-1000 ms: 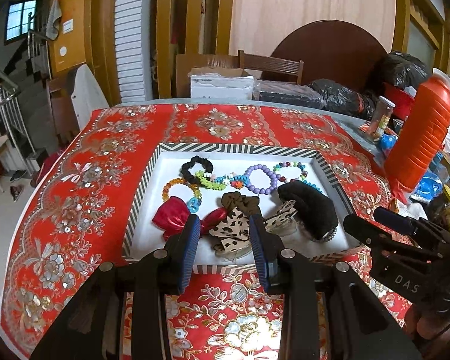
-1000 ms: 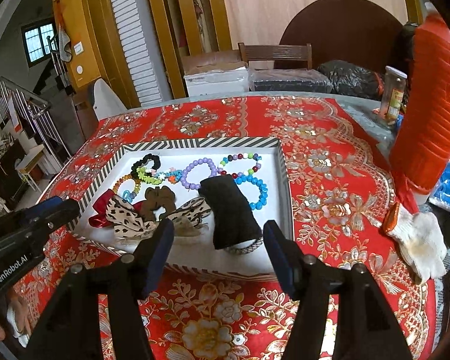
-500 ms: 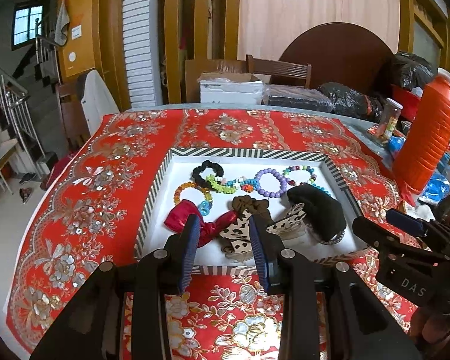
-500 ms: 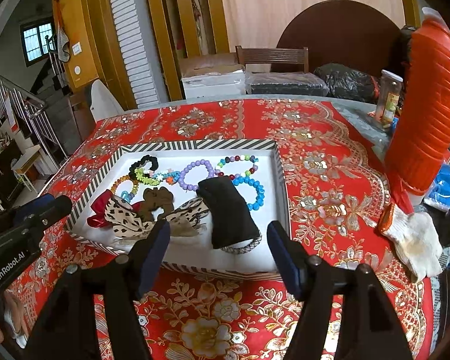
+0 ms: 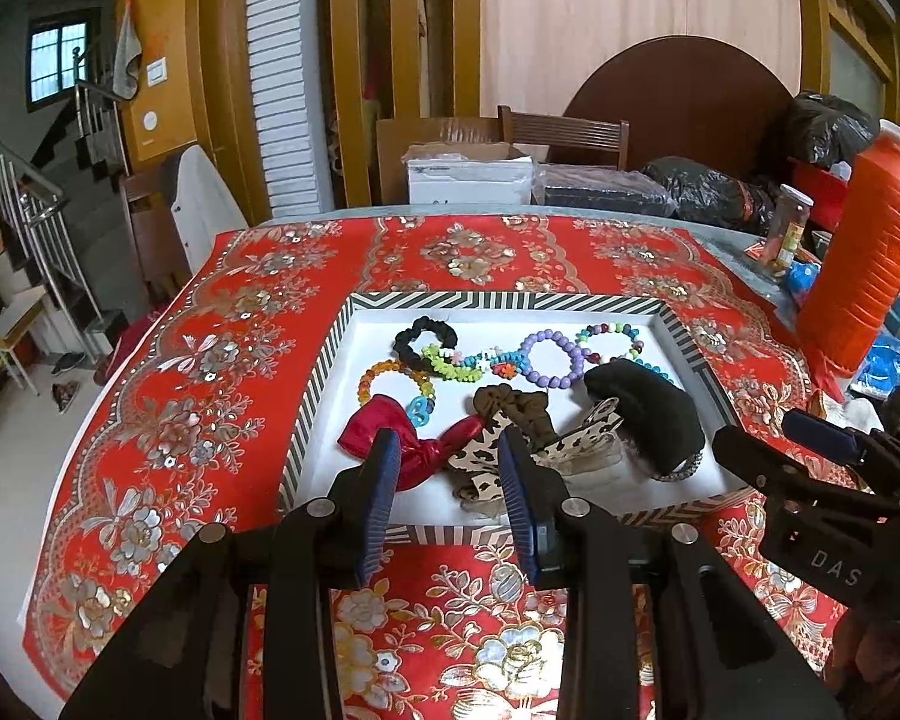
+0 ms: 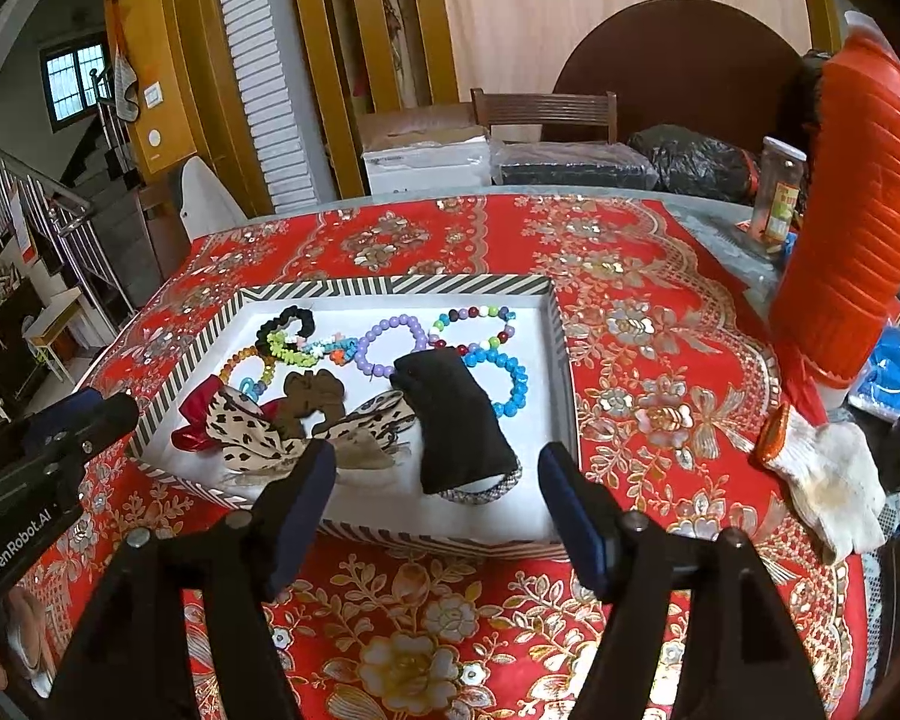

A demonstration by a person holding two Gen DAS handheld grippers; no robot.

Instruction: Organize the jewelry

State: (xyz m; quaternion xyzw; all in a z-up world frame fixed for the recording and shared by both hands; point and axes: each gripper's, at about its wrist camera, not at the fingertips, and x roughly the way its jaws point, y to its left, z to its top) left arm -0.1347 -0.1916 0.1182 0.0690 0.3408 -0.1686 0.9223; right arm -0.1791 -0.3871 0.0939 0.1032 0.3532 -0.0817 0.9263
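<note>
A white tray with a striped rim (image 5: 324, 384) (image 6: 561, 360) sits on the red cloth. It holds bead bracelets, among them a purple one (image 5: 551, 354) (image 6: 390, 343) and a blue one (image 6: 507, 381), a black scrunchie (image 5: 423, 333), a red bow (image 5: 402, 435), a leopard bow (image 5: 534, 444) (image 6: 252, 429), a brown bow (image 6: 313, 393) and a black pouch (image 5: 648, 408) (image 6: 453, 420). My left gripper (image 5: 449, 471) is open and empty above the tray's near edge. My right gripper (image 6: 437, 483) is wide open and empty before the pouch.
A tall orange bottle (image 5: 864, 252) (image 6: 846, 210) stands right of the tray, with a jar (image 6: 777, 189) behind it. A white glove (image 6: 822, 474) lies at the right. Boxes, black bags and a chair (image 5: 561, 132) line the far table edge.
Both grippers have drawn back and risen a little from the tray, so more of the table shows. Both stay open. The things in the tray have not moved.
</note>
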